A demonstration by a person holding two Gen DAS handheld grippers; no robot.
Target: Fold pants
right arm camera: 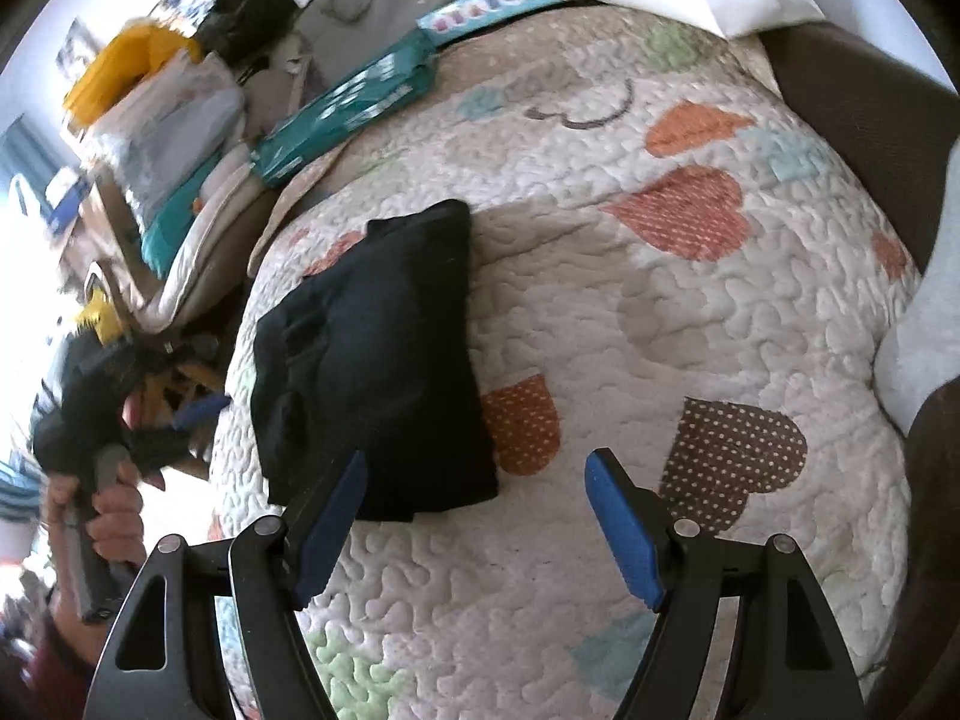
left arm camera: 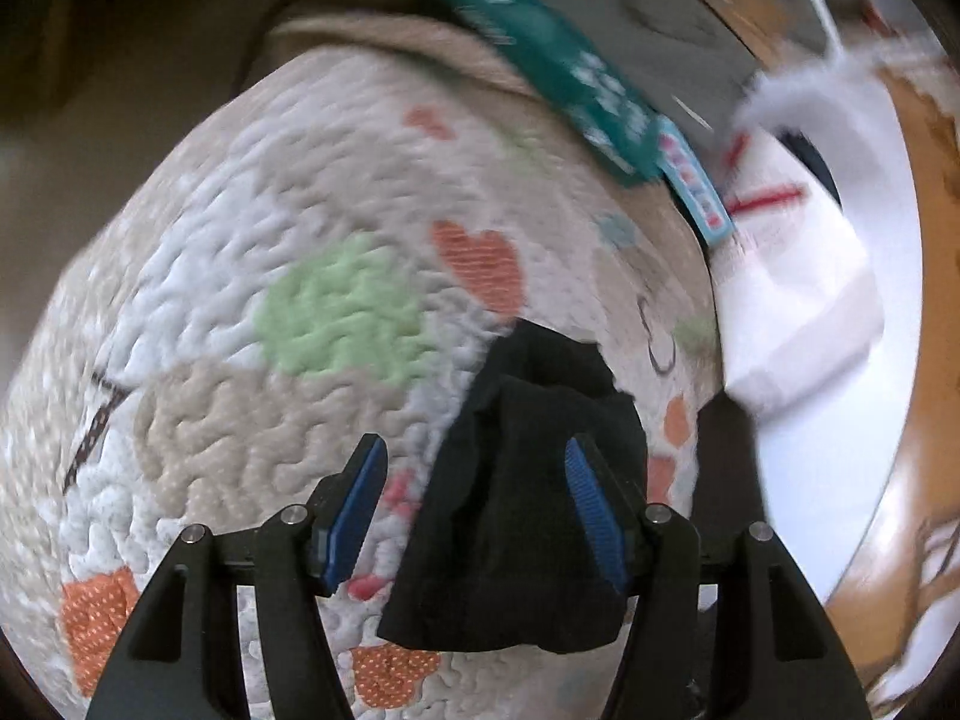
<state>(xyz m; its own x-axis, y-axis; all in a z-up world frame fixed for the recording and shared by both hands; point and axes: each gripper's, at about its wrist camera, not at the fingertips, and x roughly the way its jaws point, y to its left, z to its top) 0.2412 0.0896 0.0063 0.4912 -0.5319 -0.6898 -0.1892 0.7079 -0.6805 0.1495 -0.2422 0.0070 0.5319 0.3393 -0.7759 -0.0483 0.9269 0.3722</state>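
The black pants [right arm camera: 372, 354] lie folded into a compact bundle on the quilted bedspread [right arm camera: 690, 330], near its left edge in the right wrist view, with a dotted orange heart patch just beside their lower right corner. That view shows the whole bundle and its outline; the left wrist view shows the pants [left arm camera: 516, 510] only as a dark mass close to the lens, filling much of the gap between the fingers, so its shape is harder to read there.

Only the right wrist view shows the left gripper from outside: a hand [right arm camera: 114, 516] grips its handle off the left edge of the bed, apart from the pants. Only the left wrist view shows a green patch and the white pillow [left arm camera: 798, 312] at the far right.

The left gripper [left arm camera: 477, 462] stands partly open; the pants sit in front of its right finger, and whether the pad touches the cloth cannot be told. The right gripper [right arm camera: 477, 480] is wide open above the bedspread, holding nothing, its left finger overlapping the bundle's lower edge in view.

Along the bed's far edge lie a teal package [right arm camera: 348, 108] and a light blue box [right arm camera: 492, 0].
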